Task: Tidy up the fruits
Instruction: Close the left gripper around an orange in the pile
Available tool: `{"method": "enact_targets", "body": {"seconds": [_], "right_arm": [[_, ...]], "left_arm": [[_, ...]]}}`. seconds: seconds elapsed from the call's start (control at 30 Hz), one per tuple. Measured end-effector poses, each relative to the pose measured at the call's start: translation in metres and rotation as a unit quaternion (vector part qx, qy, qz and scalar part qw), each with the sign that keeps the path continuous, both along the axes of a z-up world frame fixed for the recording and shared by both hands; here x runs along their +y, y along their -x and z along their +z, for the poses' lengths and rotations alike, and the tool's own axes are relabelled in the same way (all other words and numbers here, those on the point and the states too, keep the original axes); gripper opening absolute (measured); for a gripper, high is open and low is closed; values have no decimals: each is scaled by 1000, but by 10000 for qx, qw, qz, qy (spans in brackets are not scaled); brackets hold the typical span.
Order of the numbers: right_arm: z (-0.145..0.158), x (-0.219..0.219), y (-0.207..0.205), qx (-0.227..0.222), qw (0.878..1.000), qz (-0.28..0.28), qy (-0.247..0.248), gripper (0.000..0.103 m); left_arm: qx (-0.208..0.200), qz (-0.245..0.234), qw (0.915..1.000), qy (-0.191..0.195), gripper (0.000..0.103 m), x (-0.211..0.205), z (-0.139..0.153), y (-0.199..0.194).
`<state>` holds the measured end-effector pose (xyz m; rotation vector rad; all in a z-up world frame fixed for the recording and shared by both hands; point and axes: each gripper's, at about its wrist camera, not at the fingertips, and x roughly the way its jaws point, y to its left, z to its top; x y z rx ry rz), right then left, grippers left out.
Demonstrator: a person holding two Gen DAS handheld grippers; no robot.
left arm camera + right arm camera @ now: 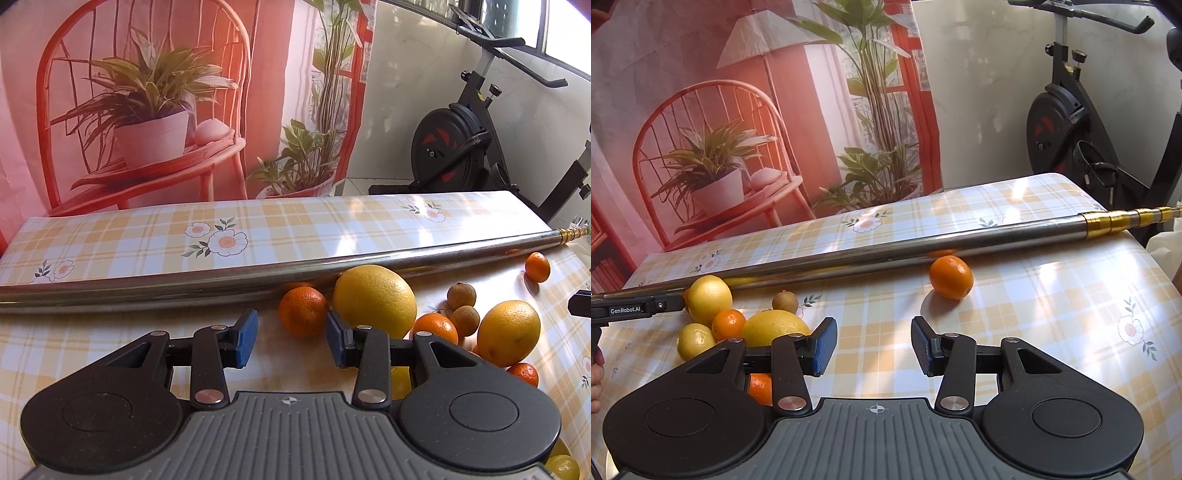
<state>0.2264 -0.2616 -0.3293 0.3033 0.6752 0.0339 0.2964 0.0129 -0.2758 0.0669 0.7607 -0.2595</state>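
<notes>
Left gripper (291, 338): fingers spread, nothing between the pads, hovering over the counter (110, 354) just short of a mandarin (303, 311). Right gripper (873, 345): fingers spread too, empty, bare checked cloth between them.

Fruit sits in a cluster near the metal pole (184, 282) that lies across the counter. In the left view: a large yellow citrus (375, 300) touching the mandarin, a second yellow citrus (509, 332), two small brown fruits (461, 294) between them.

Hard to read:
- An orange (436, 326) is half behind the left gripper's linkage; more yellow fruit shows only as slivers under its body.
- In the right view another orange fruit (760, 387) is mostly hidden under the right gripper's left finger link.
- One lone mandarin (951, 277) sits apart, just beside the pole, toward the counter's right edge.
- The left gripper's body enters the right view at the left margin, cut off; a bit of hand (596, 373) below it, also cropped.
</notes>
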Motion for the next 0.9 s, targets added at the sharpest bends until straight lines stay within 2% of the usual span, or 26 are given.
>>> {"method": "enact_targets", "body": {"seconds": [0.13,0.53,0.7,0.77,0.9], "right_arm": [[-2,-1,-1,18,10000,1,-5,42],[-8,-3,-1,79,10000,-18,-47,42],[-10,-5,-1,94,9999,-32,-50,42],[-11,-6,-1,105,9999,-47,-49,42],[-12,-6,-2,127,9999,-50,-36,42]], "left_arm": [[0,-94,9998,-152,42,-5,-4,-2],[47,-16,10000,-17,41,-8,-8,-11],[6,7,10000,-99,41,-12,-11,-13],[-34,-23,9999,-107,36,-14,-12,-13],[-124,-28,9998,-131,36,-13,-9,-9]]}}
